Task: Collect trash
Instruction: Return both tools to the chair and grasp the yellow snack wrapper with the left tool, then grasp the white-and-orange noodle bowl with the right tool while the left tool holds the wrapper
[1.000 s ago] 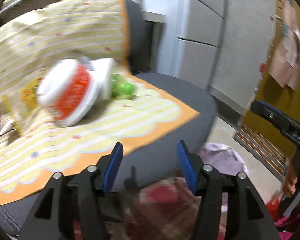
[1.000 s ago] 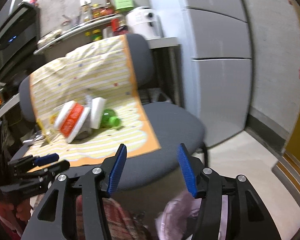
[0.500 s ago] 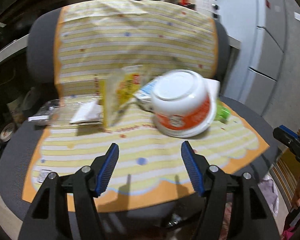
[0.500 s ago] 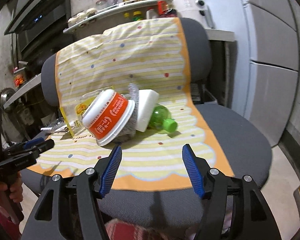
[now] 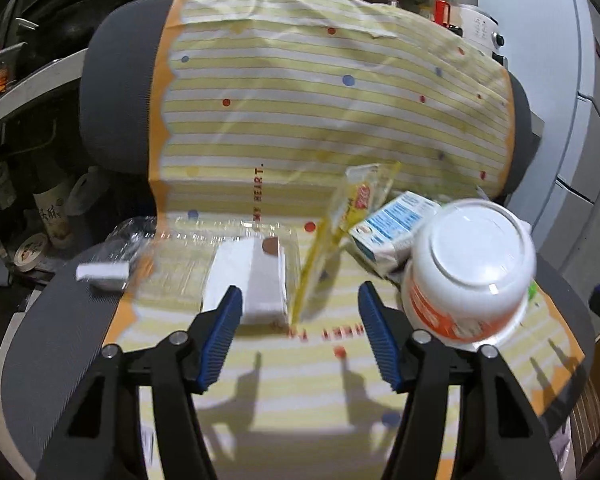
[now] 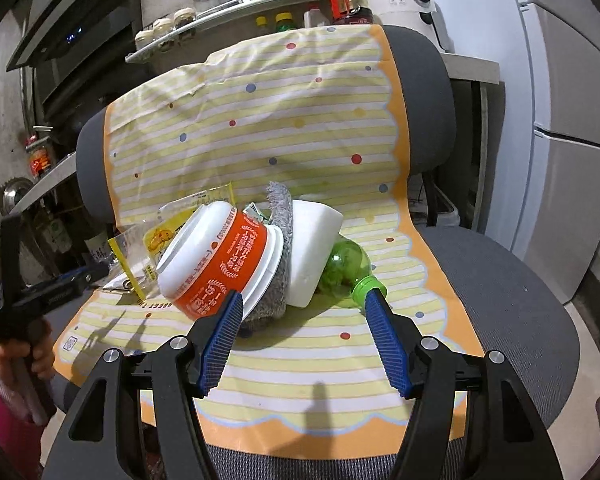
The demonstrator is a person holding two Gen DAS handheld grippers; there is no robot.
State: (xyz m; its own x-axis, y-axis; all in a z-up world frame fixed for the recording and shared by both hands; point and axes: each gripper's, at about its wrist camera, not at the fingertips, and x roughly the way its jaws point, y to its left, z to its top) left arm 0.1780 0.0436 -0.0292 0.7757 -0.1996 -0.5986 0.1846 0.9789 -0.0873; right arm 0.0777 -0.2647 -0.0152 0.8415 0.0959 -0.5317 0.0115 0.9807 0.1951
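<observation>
Trash heaped on the chair's striped cloth (image 6: 260, 120). Right gripper (image 6: 302, 330), jaws spread and empty, faces the green bottle (image 6: 346, 266), neck toward it; left gripper (image 5: 300, 334), likewise unclenched, faces the yellow wrapper (image 5: 340, 232).

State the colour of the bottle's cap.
Green, like the bottle itself. The cap shows best in the right wrist view.

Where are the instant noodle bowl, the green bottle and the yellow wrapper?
instant noodle bowl (image 6: 220, 264): right wrist view, on its orange label band.
green bottle (image 6: 346, 266): right wrist view, on its crumpled body, behind the cap.
yellow wrapper (image 5: 350, 208): left wrist view, on its printed upper half.
</observation>
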